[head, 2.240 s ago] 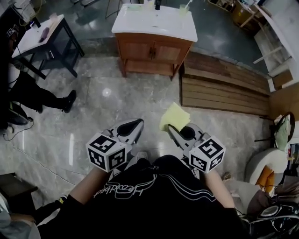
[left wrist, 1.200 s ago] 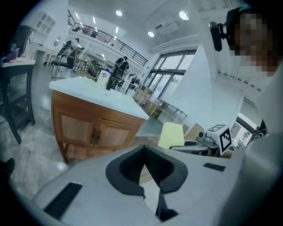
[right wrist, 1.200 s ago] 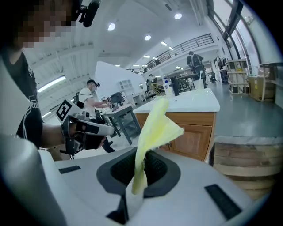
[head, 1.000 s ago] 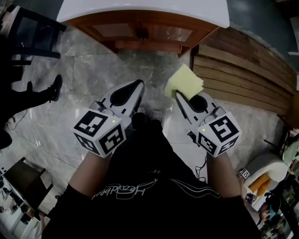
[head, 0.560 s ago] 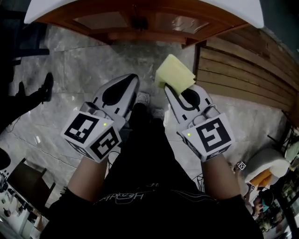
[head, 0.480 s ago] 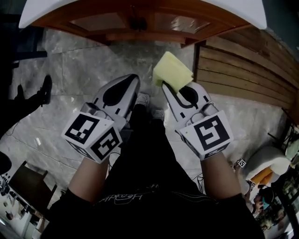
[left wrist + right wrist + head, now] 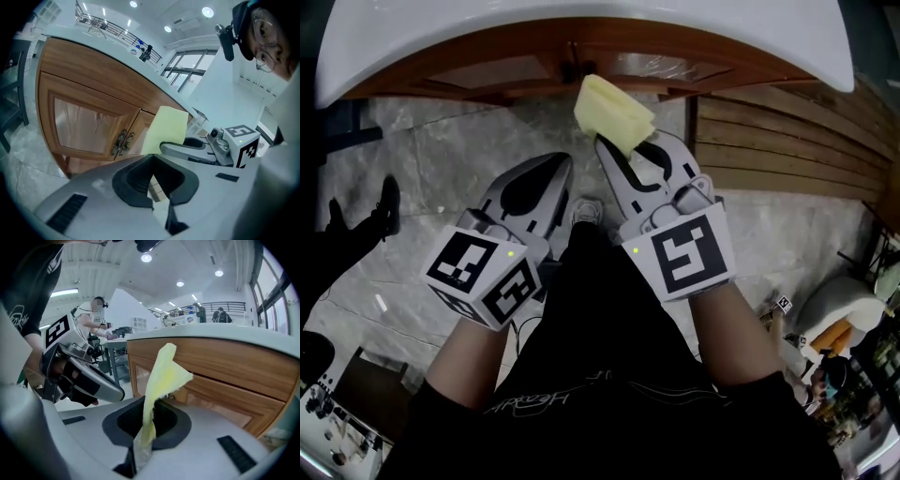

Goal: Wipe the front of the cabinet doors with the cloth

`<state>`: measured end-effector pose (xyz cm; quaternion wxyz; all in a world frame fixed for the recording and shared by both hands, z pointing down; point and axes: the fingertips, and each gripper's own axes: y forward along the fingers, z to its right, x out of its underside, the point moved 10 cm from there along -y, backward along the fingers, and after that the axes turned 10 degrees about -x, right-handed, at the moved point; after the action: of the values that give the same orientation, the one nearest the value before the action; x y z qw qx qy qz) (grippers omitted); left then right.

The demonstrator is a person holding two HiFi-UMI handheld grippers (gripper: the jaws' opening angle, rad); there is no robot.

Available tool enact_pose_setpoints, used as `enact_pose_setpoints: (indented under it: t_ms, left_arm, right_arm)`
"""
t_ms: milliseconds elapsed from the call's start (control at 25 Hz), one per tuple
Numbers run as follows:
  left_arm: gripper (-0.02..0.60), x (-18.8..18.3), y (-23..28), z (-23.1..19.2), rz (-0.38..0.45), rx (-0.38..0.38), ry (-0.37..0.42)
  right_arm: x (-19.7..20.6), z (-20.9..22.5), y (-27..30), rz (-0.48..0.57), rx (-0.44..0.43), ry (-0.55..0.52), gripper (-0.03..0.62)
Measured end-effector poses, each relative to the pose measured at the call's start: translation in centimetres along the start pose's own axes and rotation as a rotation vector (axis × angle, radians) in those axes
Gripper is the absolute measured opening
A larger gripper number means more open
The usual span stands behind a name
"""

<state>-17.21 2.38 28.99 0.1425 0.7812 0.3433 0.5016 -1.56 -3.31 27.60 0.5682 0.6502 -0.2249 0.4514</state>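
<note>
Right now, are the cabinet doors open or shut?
Shut. In the left gripper view both cabinet doors lie flat in one plane, and their handles sit side by side at the middle, with no gap.

Head view: dim overall, dark vignette in the corners. Strong barrel distortion bends the white countertop (image 7: 581, 21) into an arc; it is the brightest area, near clipping. Marble floor (image 7: 441, 173) carries a faint sheen. Black shirt (image 7: 609, 375) reads as a near-featureless dark mass. Cloth (image 7: 612, 111) is evenly lit, with soft edges.

Both gripper views: fisheye with a black circular border, smeared rims and a cool blue-grey cast. Light comes from recessed ceiling lamps (image 7: 207, 11), blown to white discs, with daylight through tall windows (image 7: 187, 75). Cabinet door (image 7: 89, 124) shows streaky gloss. The close foreground is out of focus.
</note>
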Motion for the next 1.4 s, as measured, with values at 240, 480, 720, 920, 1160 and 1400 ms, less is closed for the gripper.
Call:
enact_pose_setpoints:
  t_ms: [240, 480, 720, 920, 1160, 1400]
  left_arm:
    - [0.006, -0.8, 1.4, -2.1, -0.031, 0.012, 0.015]
    - [0.006, -0.8, 1.7, -4.5, -0.073, -0.014, 0.012]
    - [0.006, -0.9, 2.4, -5.5, -0.084, -0.022, 0.006]
    - [0.006, -1.0, 3.0, -5.9, -0.104, -0.012, 0.016]
    - [0.006, -2.6, 3.3, -6.7, -0.078, -0.031, 0.034]
    - [0.006, -2.4, 3.8, -6.4, -0.093, -0.032, 0.048]
  right_arm:
    - [-0.1, 0.9, 2.9, -0.001, 0.024, -0.02, 0.041]
    - [-0.1, 1.9, 4.9, 0.02, 0.038, 0.015, 0.041]
    - [0.3, 3.1, 5.6, 0.005, 0.08, 0.063, 0.041]
    - [0.8, 3.8, 5.9, 0.041, 0.111, 0.157, 0.041]
    - [1.1, 4.4, 5.4, 0.071, 0.154, 0.189, 0.041]
    - [2.1, 5.2, 4.4, 0.088, 0.192, 0.225, 0.041]
